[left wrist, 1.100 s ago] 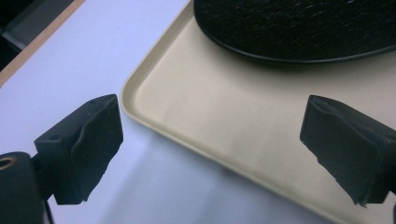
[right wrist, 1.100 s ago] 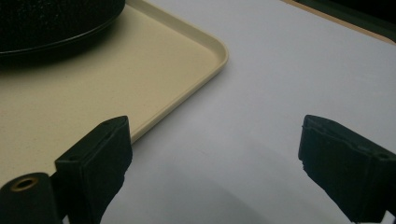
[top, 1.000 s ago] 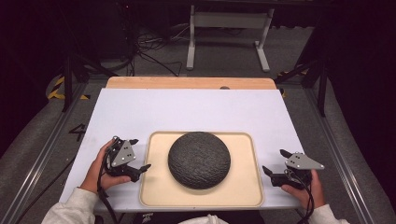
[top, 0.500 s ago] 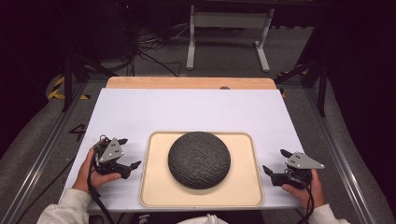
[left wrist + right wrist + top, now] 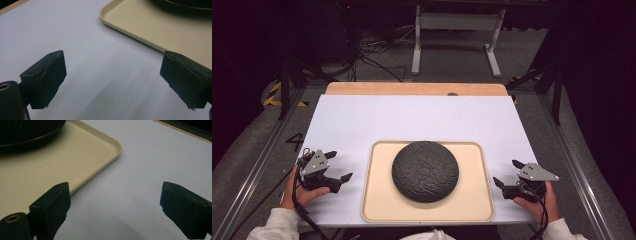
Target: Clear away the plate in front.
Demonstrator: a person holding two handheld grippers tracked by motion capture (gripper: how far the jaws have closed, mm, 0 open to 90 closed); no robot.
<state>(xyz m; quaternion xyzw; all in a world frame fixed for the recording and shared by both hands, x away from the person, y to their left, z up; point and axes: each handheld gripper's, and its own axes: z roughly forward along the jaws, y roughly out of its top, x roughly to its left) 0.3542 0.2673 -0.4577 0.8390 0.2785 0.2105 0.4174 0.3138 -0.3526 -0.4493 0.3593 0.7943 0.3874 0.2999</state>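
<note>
1. The left gripper (image 5: 337, 166), at the lower left of the high view, has slid outward over the last second; it now sits farther from the beige tray (image 5: 377, 200) than it did, its jaws spread wide and holding nothing.

2. The right gripper (image 5: 507, 174), at the lower right of the same view, has stayed where it was, just off the tray's right rim, jaws likewise wide and empty.

3. The dark domed bowl (image 5: 425, 171) lies upside down in the middle of the tray, at the centre of the frame, untouched and well apart from both grippers, which flank it.

4. In the left gripper view the tray's corner (image 5: 130, 27) fills the upper right, beyond and to the right of the jaws; bare white table (image 5: 100, 82) lies between them.

5. In the right gripper view the tray (image 5: 75, 162) runs across the upper left, its rim passing just beside the left jaw.

6. The retreat suggests the work on the bowl has not begun: neither hand is yet lined up for a grasp.
</note>
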